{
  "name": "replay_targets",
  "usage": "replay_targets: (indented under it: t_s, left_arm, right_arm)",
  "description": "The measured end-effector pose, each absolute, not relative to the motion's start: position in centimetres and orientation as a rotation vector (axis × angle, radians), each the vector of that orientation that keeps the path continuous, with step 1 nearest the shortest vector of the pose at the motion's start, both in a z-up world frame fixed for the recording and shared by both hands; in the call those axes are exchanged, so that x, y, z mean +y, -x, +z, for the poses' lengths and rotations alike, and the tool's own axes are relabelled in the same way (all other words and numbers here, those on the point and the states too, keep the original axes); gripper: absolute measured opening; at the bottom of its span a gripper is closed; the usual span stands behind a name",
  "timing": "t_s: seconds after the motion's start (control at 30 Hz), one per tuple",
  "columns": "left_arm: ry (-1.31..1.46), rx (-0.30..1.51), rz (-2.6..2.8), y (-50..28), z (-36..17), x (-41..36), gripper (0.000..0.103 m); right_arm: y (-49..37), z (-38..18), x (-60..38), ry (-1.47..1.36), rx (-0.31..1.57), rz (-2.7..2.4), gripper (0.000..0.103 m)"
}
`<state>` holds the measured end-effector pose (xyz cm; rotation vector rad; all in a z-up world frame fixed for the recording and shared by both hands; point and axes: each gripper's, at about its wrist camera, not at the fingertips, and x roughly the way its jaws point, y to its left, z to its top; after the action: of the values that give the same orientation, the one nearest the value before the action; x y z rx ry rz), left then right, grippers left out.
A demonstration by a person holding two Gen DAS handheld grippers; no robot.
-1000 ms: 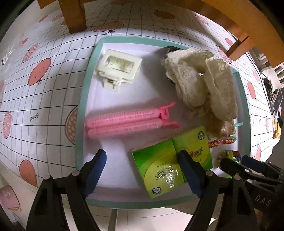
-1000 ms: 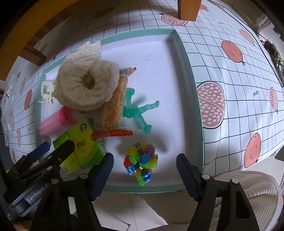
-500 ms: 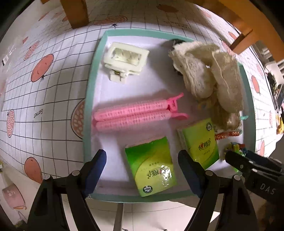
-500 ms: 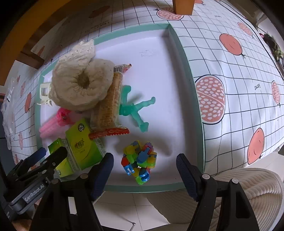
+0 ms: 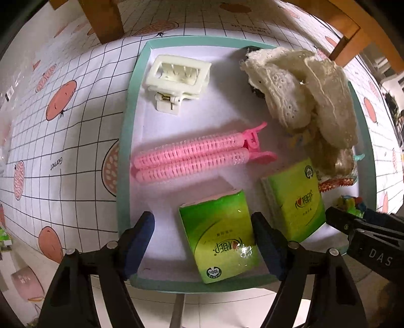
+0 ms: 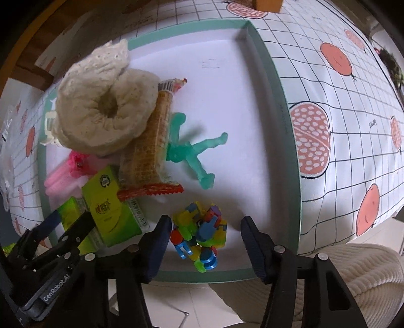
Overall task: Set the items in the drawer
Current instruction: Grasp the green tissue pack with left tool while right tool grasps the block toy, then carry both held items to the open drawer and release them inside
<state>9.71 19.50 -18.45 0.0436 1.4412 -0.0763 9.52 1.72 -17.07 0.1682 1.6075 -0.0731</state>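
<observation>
A shallow white drawer with a teal rim (image 5: pixel 126 121) (image 6: pixel 282 106) holds the items. In the left wrist view my left gripper (image 5: pixel 202 239) stands open over its near edge, one green tissue pack (image 5: pixel 222 234) between the fingers, touched by neither pad that I can tell. A second green pack (image 5: pixel 295 199), a pink hair roller clip (image 5: pixel 192 154), a cream claw clip (image 5: pixel 176 75) and a cream lace scrunchie (image 5: pixel 308 88) lie behind. My right gripper (image 6: pixel 204 242) is open around a colourful block toy (image 6: pixel 202 234). A teal figure (image 6: pixel 192 154) and a wafer packet (image 6: pixel 151 146) lie beyond it.
The drawer sits on a white grid-pattern tablecloth with red fruit prints (image 6: pixel 328 75). Wooden frame legs (image 5: pixel 103 17) stand behind it. A person's cream knitted sleeve (image 6: pixel 358 277) is at the lower right. Bare drawer floor (image 6: pixel 227 88) shows at the far right.
The left gripper pulled back and left, leaving the near tissue pack lying separate from the second one. The right gripper moved forward until its fingers flank the block toy.
</observation>
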Motion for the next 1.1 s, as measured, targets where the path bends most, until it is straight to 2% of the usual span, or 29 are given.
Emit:
replay_targets:
  t_s: [0.2,0.27,0.37,0.73,0.87,1.1]
  left_arm:
    - [-0.056,1.431,-0.065,-9.1,-17.7,18.9,0.067]
    - [-0.059,1.416,-0.071,-9.0,-17.3,18.8,0.054]
    - [-0.056,1.413,-0.083,-9.0,-17.1,18.8,0.053]
    - [0.021,1.438,-0.115,-9.2,-17.2,20.7,0.051]
    - [0.03,1.435,-0.105,-9.3,-16.5,21.3,0.051]
    - [0.097,1.309,-0.123,-10.1,-9.8,22.6,0.051]
  right_arm:
    - [-9.6,-17.9,3.3,-0.093,1.615,-0.093,0.056]
    - [-9.5,-17.9,3.5,-0.098,1.612,-0.098,0.052]
    - [-9.3,-17.8,2.9,-0.112,1.602,-0.116,0.041]
    - [-8.9,-17.5,0.9,-0.194,1.583,-0.105,0.041]
    - [-8.7,-15.7,-0.9,-0.208,1.537,-0.079,0.041]
    - [-8.4,-10.5,-1.6,-0.147,1.433,-0.05,0.041]
